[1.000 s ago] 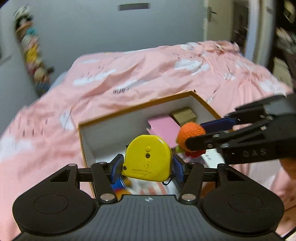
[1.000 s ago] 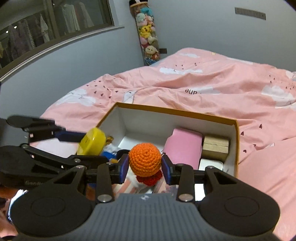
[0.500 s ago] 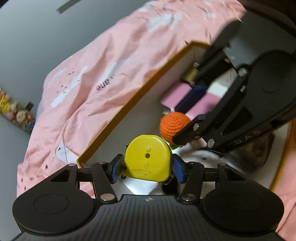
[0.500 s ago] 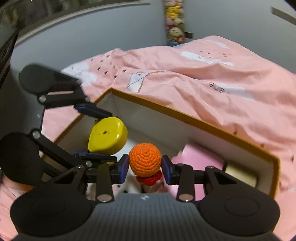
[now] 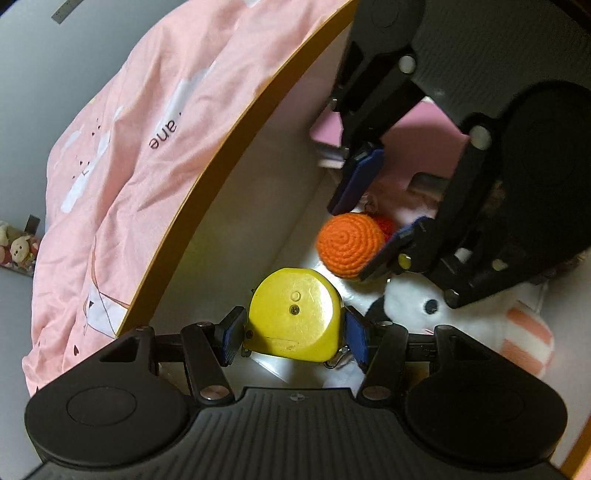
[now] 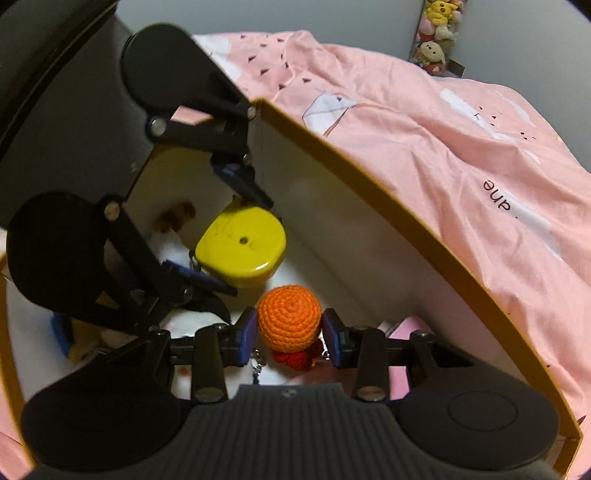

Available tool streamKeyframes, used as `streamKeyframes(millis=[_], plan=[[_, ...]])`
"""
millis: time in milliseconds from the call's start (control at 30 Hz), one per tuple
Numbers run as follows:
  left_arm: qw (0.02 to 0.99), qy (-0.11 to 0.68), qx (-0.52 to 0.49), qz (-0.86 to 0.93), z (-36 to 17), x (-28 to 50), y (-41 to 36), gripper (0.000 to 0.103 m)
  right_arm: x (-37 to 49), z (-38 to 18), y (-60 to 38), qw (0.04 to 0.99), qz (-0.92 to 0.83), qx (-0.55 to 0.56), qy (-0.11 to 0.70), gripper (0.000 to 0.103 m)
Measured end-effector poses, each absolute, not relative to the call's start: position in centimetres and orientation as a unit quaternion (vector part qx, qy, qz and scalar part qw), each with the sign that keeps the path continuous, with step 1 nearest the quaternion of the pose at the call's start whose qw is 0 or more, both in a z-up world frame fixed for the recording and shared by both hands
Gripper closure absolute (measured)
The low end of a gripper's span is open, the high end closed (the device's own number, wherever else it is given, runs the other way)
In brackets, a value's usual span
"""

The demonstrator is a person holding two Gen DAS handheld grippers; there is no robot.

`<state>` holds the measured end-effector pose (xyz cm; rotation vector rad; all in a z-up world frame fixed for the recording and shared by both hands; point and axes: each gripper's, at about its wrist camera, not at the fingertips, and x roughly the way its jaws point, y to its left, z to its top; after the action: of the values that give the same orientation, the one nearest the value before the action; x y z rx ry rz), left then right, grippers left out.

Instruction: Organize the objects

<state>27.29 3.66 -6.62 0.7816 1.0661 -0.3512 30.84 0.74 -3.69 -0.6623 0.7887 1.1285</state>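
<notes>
My left gripper (image 5: pixel 293 334) is shut on a yellow tape measure (image 5: pixel 293 317), low inside a white cardboard box (image 5: pixel 236 199) with an orange-brown rim. My right gripper (image 6: pixel 290 334) is shut on an orange crocheted ball (image 6: pixel 289 318) that has a red knitted part and a small chain under it. Both point steeply down into the box, side by side near its far wall. In the left wrist view the right gripper (image 5: pixel 369 236) holds the ball (image 5: pixel 349 243) just above and right of the tape measure. In the right wrist view the left gripper (image 6: pixel 236 236) holds the tape measure (image 6: pixel 242 249) to the upper left.
A white plush toy with pink stripes (image 5: pixel 517 325) lies on the box floor, and a pink flat item (image 5: pixel 421 125) lies deeper in the box. The box sits on a bed with a pink duvet (image 6: pixel 461 129). Stuffed toys (image 6: pixel 437 33) hang on the grey wall.
Both grippers have sunk from above the box down into it and rolled, each keeping its object. The box wall now fills much of both views.
</notes>
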Motion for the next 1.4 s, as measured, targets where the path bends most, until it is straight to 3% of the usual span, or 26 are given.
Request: streamKeyframes(millis=[233, 367, 767, 933, 1133, 1200, 1267, 1400], plan=[[0.773, 0.504, 0.351, -0.160, -7.1, 27.4, 4.0, 0.035, 30.6, -4.0, 0.5, 0.719, 0.515, -0.303, 0.355, 0.061], [0.769, 0.510, 0.353, -0.156, -7.0, 27.1, 4.0, 0.034, 30.3, -3.6, 0.1, 0.724, 0.512, -0.307, 0.345, 0.051], [0.773, 0.505, 0.355, -0.143, -6.4, 25.5, 3.8, 0.030, 29.3, -1.6, -2.1, 0.738, 0.507, -0.293, 0.335, 0.045], [0.798, 0.488, 0.325, -0.141, -4.1, 23.5, 4.1, 0.025, 28.8, -0.2, -3.4, 0.754, 0.489, -0.273, 0.342, 0.035], [0.850, 0.453, 0.250, -0.100, 0.0, 20.3, 4.8, 0.025, 27.8, 2.8, -5.1, 0.791, 0.444, -0.223, 0.357, 0.031], [0.875, 0.427, 0.215, -0.073, 1.9, 19.4, 5.3, 0.025, 27.6, 3.9, -6.0, 0.808, 0.421, -0.197, 0.362, 0.030], [0.899, 0.395, 0.184, -0.037, 3.9, 18.6, 4.4, 0.024, 27.1, 5.1, -7.4, 0.825, 0.400, -0.166, 0.362, 0.021], [0.935, 0.333, 0.127, 0.007, 6.7, 17.9, 4.1, 0.017, 24.9, 7.0, -9.4, 0.853, 0.367, -0.124, 0.349, 0.021]])
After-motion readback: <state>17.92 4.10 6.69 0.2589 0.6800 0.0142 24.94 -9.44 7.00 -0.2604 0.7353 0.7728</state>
